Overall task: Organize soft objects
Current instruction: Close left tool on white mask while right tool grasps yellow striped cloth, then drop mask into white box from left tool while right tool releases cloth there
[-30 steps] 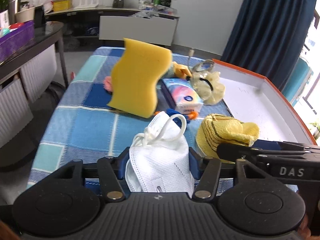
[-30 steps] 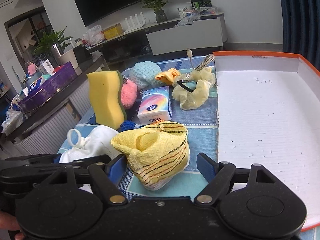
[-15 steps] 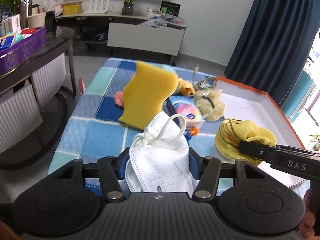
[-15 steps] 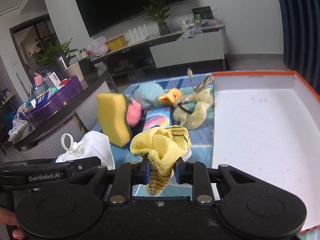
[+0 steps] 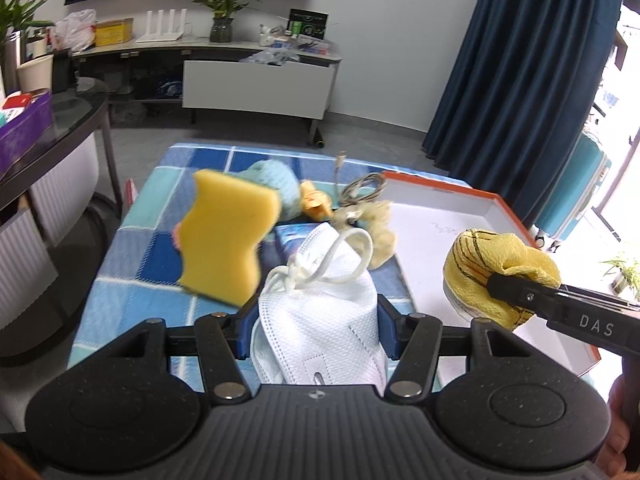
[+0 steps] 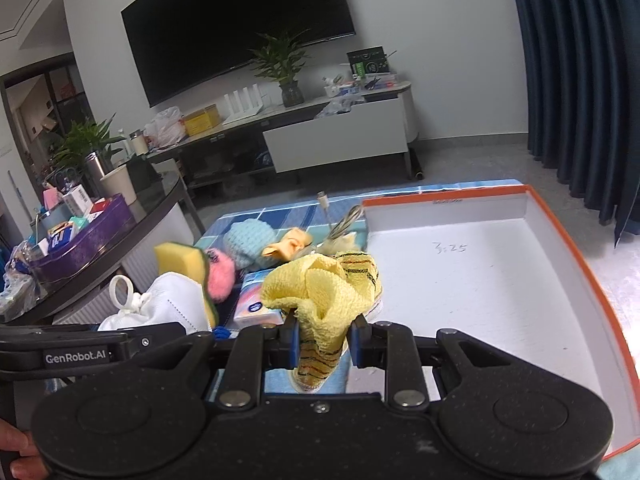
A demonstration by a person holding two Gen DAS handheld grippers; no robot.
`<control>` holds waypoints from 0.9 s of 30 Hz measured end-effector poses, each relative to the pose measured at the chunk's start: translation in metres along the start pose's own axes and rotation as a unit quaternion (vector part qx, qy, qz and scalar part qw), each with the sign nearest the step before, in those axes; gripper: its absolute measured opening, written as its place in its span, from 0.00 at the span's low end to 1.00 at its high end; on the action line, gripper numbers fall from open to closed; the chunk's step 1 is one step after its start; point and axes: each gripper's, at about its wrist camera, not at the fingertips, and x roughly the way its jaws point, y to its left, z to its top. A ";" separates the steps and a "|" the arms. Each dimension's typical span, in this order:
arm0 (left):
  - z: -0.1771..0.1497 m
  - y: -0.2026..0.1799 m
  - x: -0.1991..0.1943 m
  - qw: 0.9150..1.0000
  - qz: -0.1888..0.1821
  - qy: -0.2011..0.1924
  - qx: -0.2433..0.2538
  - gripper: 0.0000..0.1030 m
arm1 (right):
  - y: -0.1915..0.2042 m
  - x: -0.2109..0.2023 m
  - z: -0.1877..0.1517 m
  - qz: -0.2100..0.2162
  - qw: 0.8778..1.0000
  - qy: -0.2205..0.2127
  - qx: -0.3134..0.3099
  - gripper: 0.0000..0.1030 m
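Yellow knitted cloth (image 6: 320, 300) is pinched between the right gripper's (image 6: 322, 342) nearly closed jaws, lifted beside the orange-rimmed white tray (image 6: 560, 232). One white face mask (image 5: 320, 316) sits gripped in the left gripper's (image 5: 316, 330) half-closed jaws. Both are mid-carry; next, each likely needs lowering into the tray and releasing. Beyond the jaws remain one yellow sponge (image 5: 224, 240), one tissue pack (image 6: 256, 306), one blue knit ball (image 6: 248, 240).

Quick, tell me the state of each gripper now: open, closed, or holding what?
Left gripper: closed on the white face mask.
Right gripper: closed on the yellow knitted cloth.
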 end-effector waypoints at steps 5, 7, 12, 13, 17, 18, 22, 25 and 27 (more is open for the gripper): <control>0.006 -0.015 0.009 1.000 -0.013 0.003 0.013 0.56 | -0.016 -0.007 0.006 -0.016 1.000 -0.008 0.011 0.28; 0.009 -0.020 0.014 1.000 -0.020 0.005 0.015 0.56 | -0.022 -0.010 0.008 -0.021 1.000 -0.010 0.015 0.28; 0.016 -0.034 0.019 0.999 -0.032 0.008 0.025 0.56 | -0.038 -0.014 0.013 -0.030 0.999 -0.017 0.024 0.28; 0.016 -0.037 0.019 0.999 -0.034 0.008 0.027 0.56 | -0.041 -0.015 0.014 -0.031 0.999 -0.019 0.026 0.28; 0.021 -0.048 0.026 0.999 -0.042 0.013 0.028 0.56 | -0.050 -0.016 0.016 -0.037 0.999 -0.021 0.030 0.28; 0.022 -0.051 0.028 0.998 -0.045 0.014 0.029 0.56 | -0.052 -0.016 0.017 -0.038 0.999 -0.021 0.031 0.28; 0.027 -0.064 0.035 0.998 -0.049 0.016 0.038 0.56 | -0.062 -0.018 0.021 -0.045 0.998 -0.023 0.032 0.28; 0.030 -0.075 0.041 0.997 -0.054 0.019 0.043 0.56 | -0.071 -0.019 0.024 -0.051 0.998 -0.026 0.035 0.28; 0.032 -0.082 0.045 0.997 -0.056 0.020 0.048 0.56 | -0.078 -0.020 0.025 -0.054 0.997 -0.027 0.038 0.28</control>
